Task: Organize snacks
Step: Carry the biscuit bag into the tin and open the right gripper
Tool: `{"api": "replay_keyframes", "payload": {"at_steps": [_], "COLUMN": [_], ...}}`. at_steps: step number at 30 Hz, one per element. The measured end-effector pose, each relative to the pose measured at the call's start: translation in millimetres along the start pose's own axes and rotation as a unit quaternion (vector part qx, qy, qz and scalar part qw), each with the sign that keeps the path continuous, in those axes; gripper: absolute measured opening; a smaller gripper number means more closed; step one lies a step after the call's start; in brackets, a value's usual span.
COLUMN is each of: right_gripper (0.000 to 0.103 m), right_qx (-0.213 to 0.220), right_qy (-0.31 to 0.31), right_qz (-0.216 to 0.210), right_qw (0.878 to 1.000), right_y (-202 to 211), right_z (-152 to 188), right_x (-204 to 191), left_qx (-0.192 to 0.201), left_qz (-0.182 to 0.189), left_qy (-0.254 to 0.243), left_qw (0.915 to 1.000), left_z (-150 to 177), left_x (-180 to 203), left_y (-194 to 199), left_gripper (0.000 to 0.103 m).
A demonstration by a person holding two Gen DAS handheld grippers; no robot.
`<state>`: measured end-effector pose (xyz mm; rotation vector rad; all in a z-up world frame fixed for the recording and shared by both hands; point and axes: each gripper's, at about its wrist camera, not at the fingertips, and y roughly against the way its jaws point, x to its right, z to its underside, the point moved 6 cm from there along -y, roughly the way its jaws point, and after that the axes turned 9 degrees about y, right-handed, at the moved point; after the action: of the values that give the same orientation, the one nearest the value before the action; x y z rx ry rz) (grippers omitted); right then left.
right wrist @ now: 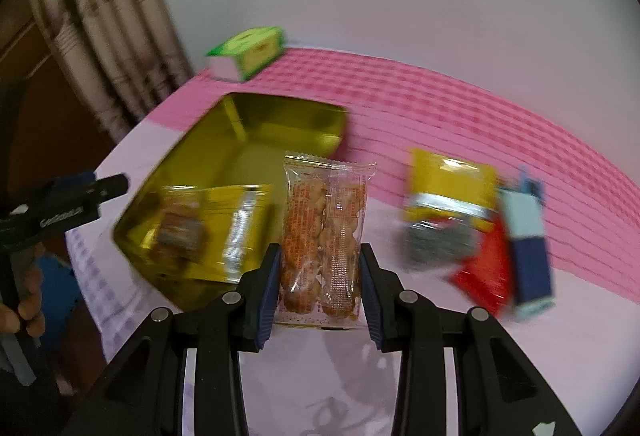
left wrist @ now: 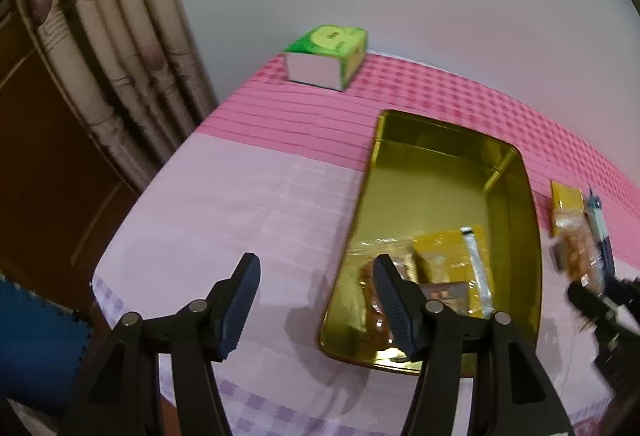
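Gripping: right gripper (right wrist: 320, 288) is closed on a clear packet of peanuts (right wrist: 322, 236), one pad on each long side, packet upright and lifted above the near edge of the table (left wrist: 240, 203).
Left gripper: left gripper (left wrist: 316, 300) stands with jaws wide apart and nothing between them, over the near left part of the table just beside the tin's left wall.
Gold tin: gold tin (left wrist: 440, 163), lidless, sits mid-table on the pink checked tablecloth (right wrist: 460, 115); a yellow snack packet (left wrist: 444, 256) and other wrapped snacks lie at its near end.
Loose snacks: yellow packet (right wrist: 448, 175), red packet (right wrist: 486, 268) and blue-and-white carton (right wrist: 528, 236) lie together on the cloth right of the tin; blurred.
Far left corner: green tissue box (left wrist: 326, 53), well apart from the tin.
Background: curtain (left wrist: 100, 47) to the left.
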<state>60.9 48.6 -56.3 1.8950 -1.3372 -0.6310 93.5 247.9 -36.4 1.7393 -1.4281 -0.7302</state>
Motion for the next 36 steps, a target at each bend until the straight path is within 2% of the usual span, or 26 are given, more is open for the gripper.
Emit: {"api": "replay_keyframes", "payload": {"at_steps": [4,12,29,33,36], "right_gripper": [0.034,0.034,0.036,0.046,0.048], "right_qx": [-0.007,-0.035,-0.049,-0.042,-0.027], "right_qy": [0.018,0.020,0.044,0.041,0.036], "right_qz": [-0.012,-0.017,-0.009,-0.016,-0.025], "right_qw": [1.000,0.999,0.998,0.998,0.999], "right_y": [-12,-41,-54,-49,-39], "right_z": [-10,-18,-17,-17,-19], "right_x": [-29,-48,-55,-53,-49], "left_qx": [0.000,-0.006,-0.012,-0.013,-0.012], "left_qz": [0.002,0.008,0.014,0.016,0.018], "left_qy": [0.026,0.063,0.047,0.046,0.042], "left_qw": [0.9997,0.9980,0.9987,0.9987,0.9989], "left_z": [-5,-10,-5,-4,-4], "left_x": [-16,-35,-22,-20,-18], "left_y": [3,3,2,1,1], "left_gripper": [0.060,0.060,0.060,0.060,0.060]}}
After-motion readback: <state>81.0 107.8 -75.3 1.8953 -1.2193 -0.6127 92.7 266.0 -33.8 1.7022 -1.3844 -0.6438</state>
